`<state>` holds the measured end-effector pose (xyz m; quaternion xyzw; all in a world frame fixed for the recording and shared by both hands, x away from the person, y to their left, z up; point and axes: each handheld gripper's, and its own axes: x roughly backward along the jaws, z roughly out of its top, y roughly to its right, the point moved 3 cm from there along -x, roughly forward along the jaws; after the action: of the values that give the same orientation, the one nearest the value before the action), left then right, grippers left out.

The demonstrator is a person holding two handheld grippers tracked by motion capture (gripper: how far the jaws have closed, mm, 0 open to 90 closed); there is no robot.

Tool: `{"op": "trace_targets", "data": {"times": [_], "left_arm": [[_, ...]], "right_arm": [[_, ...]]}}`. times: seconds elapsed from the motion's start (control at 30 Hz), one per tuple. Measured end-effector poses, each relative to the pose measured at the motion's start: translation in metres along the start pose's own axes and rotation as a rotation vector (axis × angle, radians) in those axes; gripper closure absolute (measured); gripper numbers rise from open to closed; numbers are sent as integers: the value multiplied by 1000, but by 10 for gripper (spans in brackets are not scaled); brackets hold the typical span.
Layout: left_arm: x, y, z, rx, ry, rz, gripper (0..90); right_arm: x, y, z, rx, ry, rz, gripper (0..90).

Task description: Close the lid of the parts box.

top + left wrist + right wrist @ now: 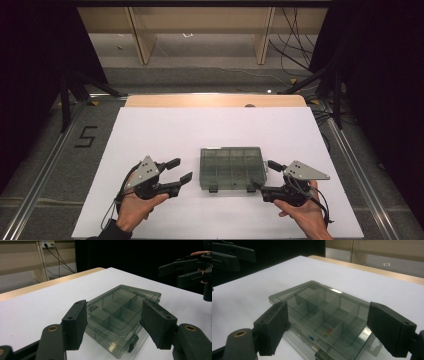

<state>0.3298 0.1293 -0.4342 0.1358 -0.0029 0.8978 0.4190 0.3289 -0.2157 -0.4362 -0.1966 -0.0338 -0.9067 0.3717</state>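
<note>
A smoky clear plastic compartment box (232, 167) lies flat with its lid down in the middle of the white table (215, 130). Two dark latches sit on its front edge. Small red and blue bits (329, 330) lie in a near compartment. My left gripper (181, 170) rests in a hand just left of the box, open, its jaws pointing at the box with nothing between them (116, 325). My right gripper (263, 175) is at the box's right front corner, also open; its pads (273, 325) stand wide on either side of the box's near end without pressing on it.
The table's far wooden edge (215, 100) borders the white sheet. Beyond it are wooden shelf legs (142, 45) and cables (295, 45) on the floor. Black stand legs (75, 87) flank both sides. A "5" (86, 136) is marked on the floor at left.
</note>
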Motion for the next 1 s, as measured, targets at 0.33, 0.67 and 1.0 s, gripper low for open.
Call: {"op": "trace_targets", "data": {"times": [0.33, 0.67, 1.0], "left_arm": [[11, 0, -1, 0, 37, 8, 342], [21, 0, -2, 0, 59, 30, 328], [24, 2, -4, -25, 60, 40, 311]], "right_arm": [[10, -3, 0, -8, 27, -7, 179], [17, -6, -2, -7, 59, -11, 175], [21, -7, -2, 3, 79, -18, 168]]}}
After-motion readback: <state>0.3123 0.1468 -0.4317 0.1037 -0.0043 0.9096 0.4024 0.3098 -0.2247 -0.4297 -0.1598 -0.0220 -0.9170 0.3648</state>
